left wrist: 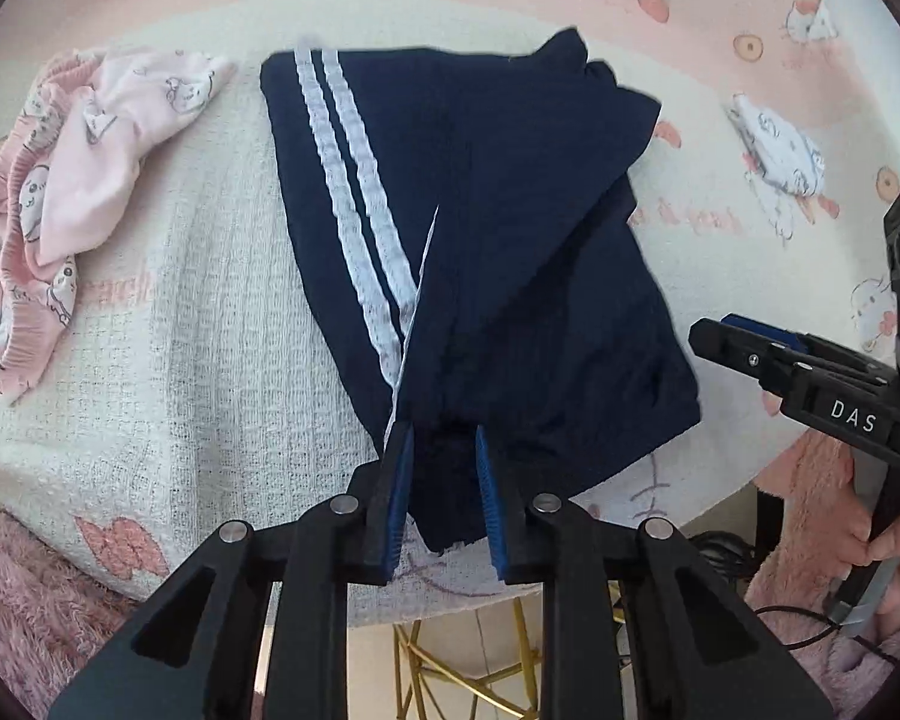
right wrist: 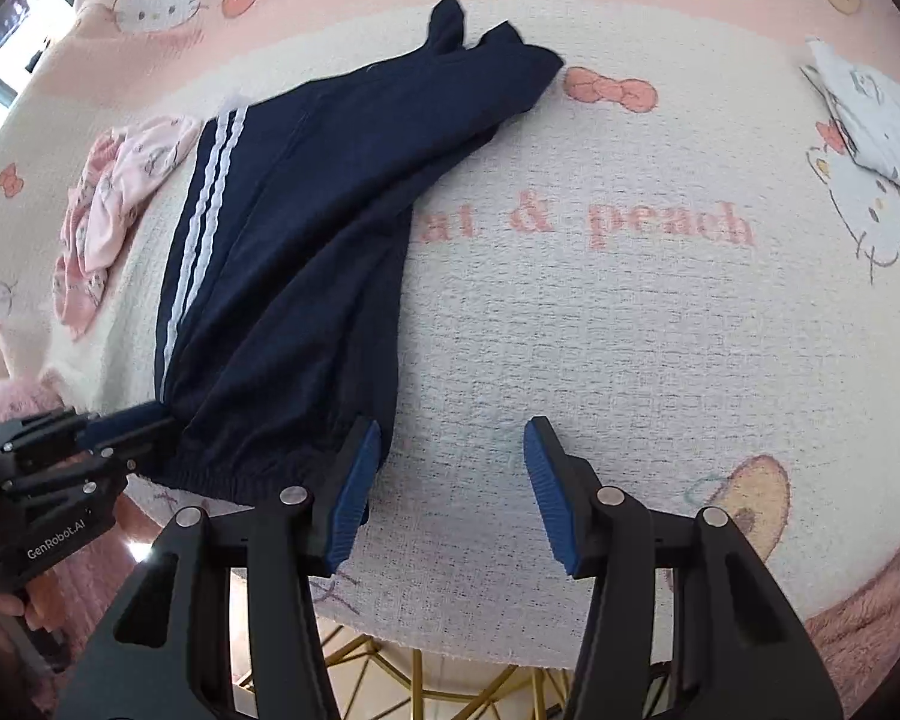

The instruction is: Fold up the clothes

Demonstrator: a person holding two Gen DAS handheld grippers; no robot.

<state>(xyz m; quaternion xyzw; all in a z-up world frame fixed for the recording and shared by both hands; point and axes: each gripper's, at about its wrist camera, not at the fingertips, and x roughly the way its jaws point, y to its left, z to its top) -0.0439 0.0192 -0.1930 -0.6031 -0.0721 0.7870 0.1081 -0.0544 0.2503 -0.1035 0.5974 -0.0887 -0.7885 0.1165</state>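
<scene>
Navy trousers (left wrist: pixel 510 228) with two white side stripes lie lengthwise on the blanket-covered table, also in the right wrist view (right wrist: pixel 306 252). My left gripper (left wrist: pixel 444 444) is shut on the near waistband end of the trousers at the table's front edge; it shows at the left of the right wrist view (right wrist: pixel 132 420). My right gripper (right wrist: pixel 453 450) is open and empty, just right of the waistband, its left pad (right wrist: pixel 354 480) touching the cloth's edge. It appears at the right of the left wrist view (left wrist: pixel 726 330).
A crumpled pink patterned garment (left wrist: pixel 72 192) lies at the left, also in the right wrist view (right wrist: pixel 114 204). A white patterned cloth (right wrist: pixel 870 114) lies at the far right. The cream blanket (right wrist: pixel 630 330) covers the table; gold table legs (right wrist: pixel 420 684) show below the front edge.
</scene>
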